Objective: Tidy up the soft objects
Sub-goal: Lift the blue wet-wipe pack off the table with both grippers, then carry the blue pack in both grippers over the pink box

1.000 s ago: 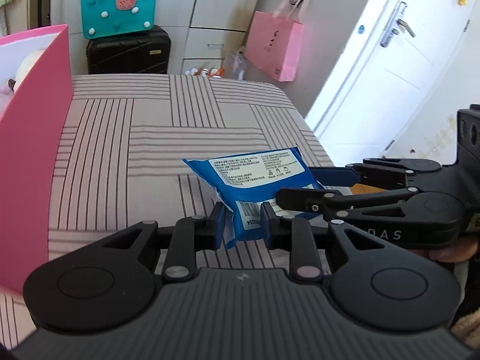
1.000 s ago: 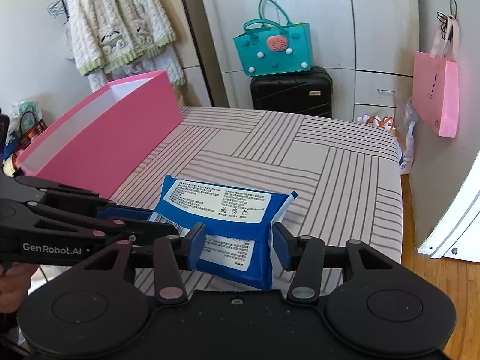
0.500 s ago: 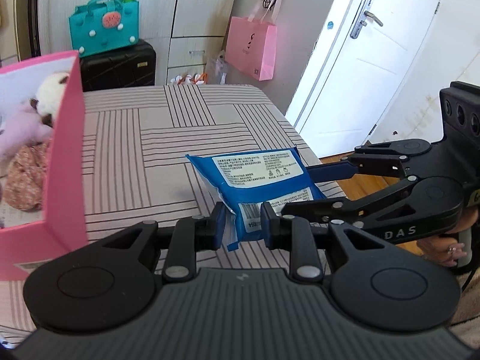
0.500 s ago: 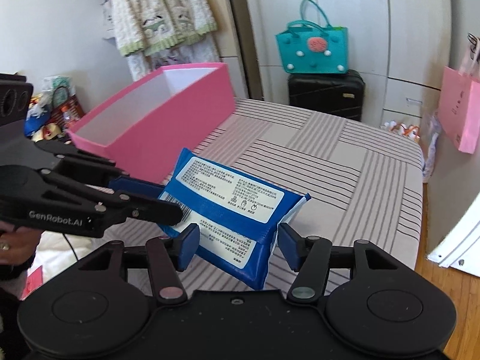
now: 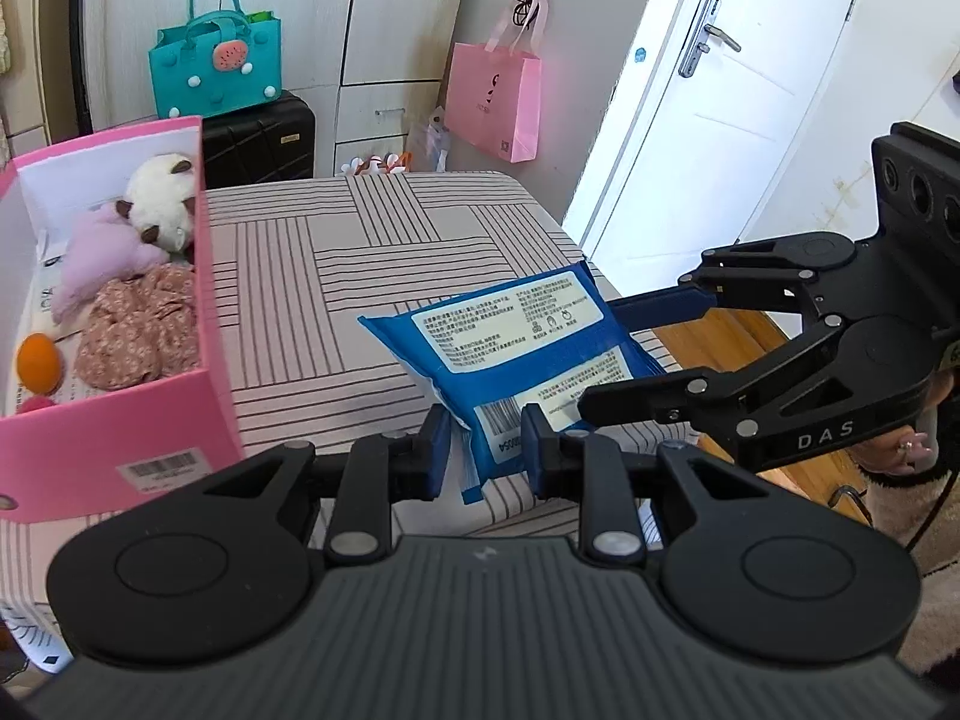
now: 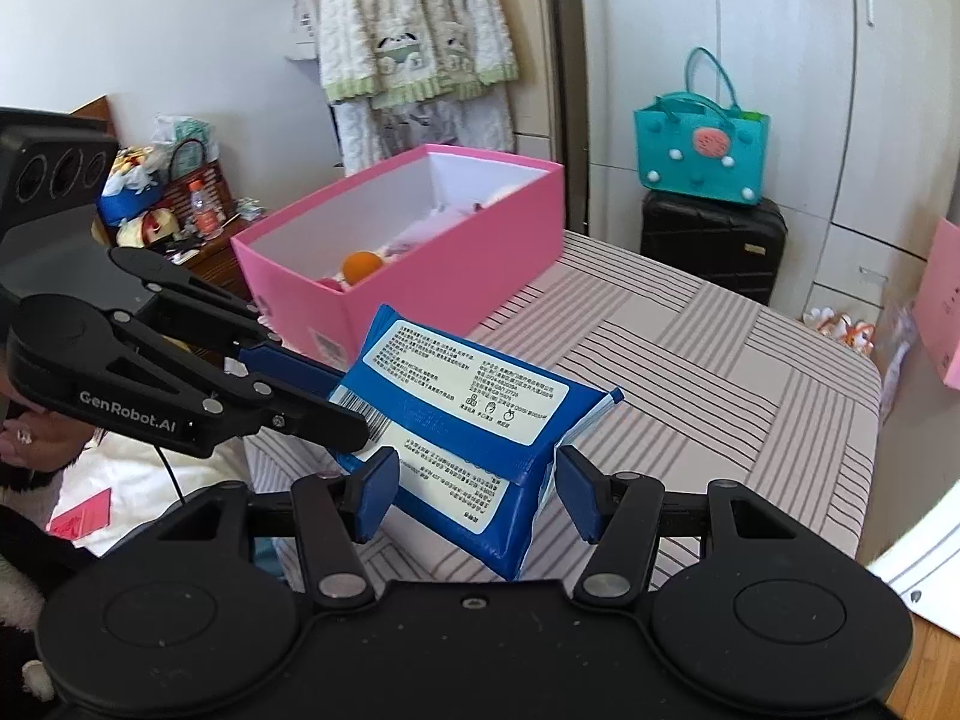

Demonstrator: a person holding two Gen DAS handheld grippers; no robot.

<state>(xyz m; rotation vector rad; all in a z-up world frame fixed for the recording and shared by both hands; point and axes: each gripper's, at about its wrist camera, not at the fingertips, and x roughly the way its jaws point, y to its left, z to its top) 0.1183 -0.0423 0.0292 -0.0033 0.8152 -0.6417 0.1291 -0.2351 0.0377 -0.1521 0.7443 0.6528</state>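
Note:
A blue pack of wipes hangs tilted above the striped bed, held from both ends. My left gripper is shut on its barcode end. My right gripper is shut on the opposite end, one pad on the pack's side and the other at its crimped edge. To the left stands an open pink box holding a panda plush, a purple plush, a floral cloth and an orange ball.
A teal bag sits on a black suitcase beyond the bed. A pink paper bag hangs beside a white door. The bed's right edge drops to a wooden floor. A cluttered side table stands behind the box.
Both grippers have lifted the pack off the bed and carried it toward the pink box. The box's inside has come into view, and the right jaws stand slightly wider.

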